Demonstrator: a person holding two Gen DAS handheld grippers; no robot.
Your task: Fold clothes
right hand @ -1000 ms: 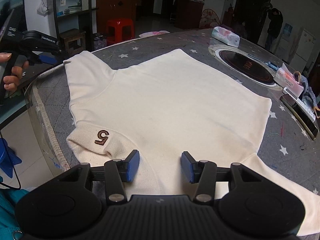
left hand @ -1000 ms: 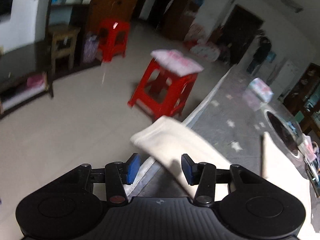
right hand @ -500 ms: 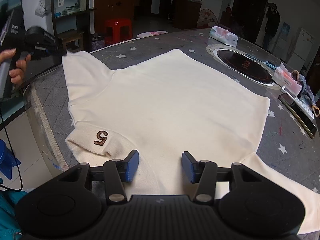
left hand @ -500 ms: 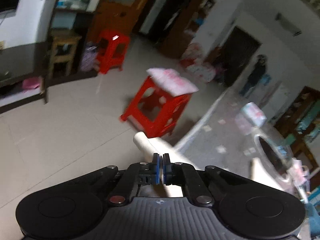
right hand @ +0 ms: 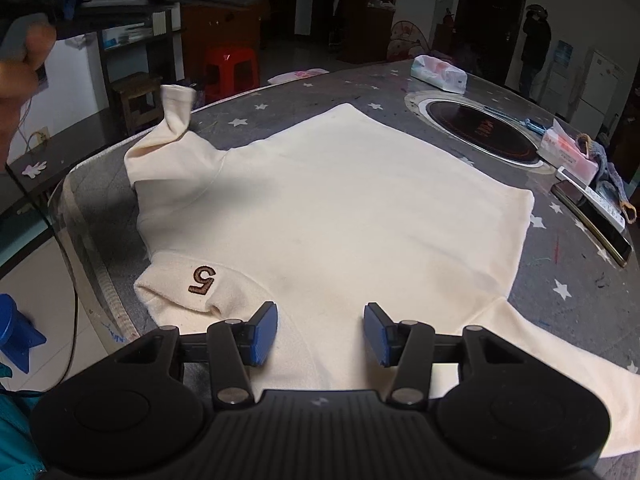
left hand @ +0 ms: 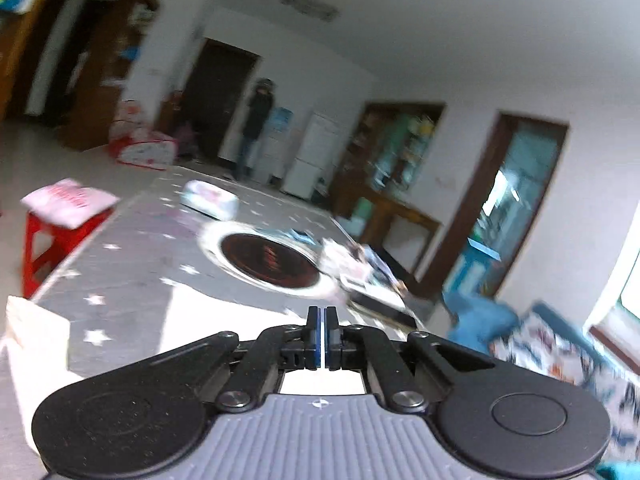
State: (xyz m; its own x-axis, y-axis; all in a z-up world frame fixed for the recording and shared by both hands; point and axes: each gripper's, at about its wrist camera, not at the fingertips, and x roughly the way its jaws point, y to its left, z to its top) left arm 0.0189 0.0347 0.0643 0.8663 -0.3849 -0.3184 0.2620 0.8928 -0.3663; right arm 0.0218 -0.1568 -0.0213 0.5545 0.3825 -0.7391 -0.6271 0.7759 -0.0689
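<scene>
Right now your left gripper point(left hand: 322, 334) has its jaws pressed together, with no cloth visible between them. Your right gripper point(right hand: 320, 334) hangs half-open over the cream sweater point(right hand: 340, 208) spread on the star-patterned table point(right hand: 580, 280), its sleeve point(right hand: 174, 114) sticking up at ten o'clock.

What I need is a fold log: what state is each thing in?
Cream sweatshirt with brown 5, spread flat on the grey starred table.
Its far sleeve, cuff raised, held by nothing visible.
Left tongs, shut, empty.
Right tongs, open, empty.
</scene>
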